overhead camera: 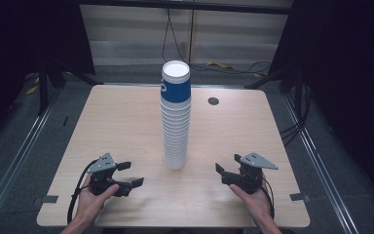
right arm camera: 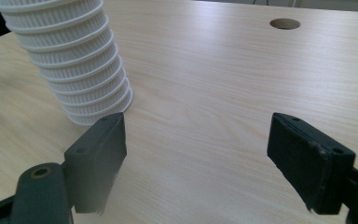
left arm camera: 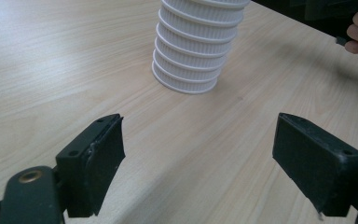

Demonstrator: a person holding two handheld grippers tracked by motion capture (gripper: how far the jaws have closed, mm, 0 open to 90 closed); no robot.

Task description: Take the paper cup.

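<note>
A: Where is the stack of paper cups [overhead camera: 176, 117] standing?

B: It is standing upright, mouths down, at the middle of the wooden table [overhead camera: 117, 126], with a blue cup [overhead camera: 176, 87] topping it.

A: And the 2 grippers?

B: The left gripper [overhead camera: 130, 174] and right gripper [overhead camera: 228, 164] are sitting near the front edge, 1 on either side of the stack and apart from it. Both are holding their jaws spread, pinching nothing.

A pale wooden table [overhead camera: 126, 126] with rounded corners carries a tall stack of cups [overhead camera: 176, 117] standing upright near its middle, ribbed white below and blue at the top. A small round hole [overhead camera: 213, 101] sits in the tabletop toward the far edge, right of the stack and apart from it
</note>
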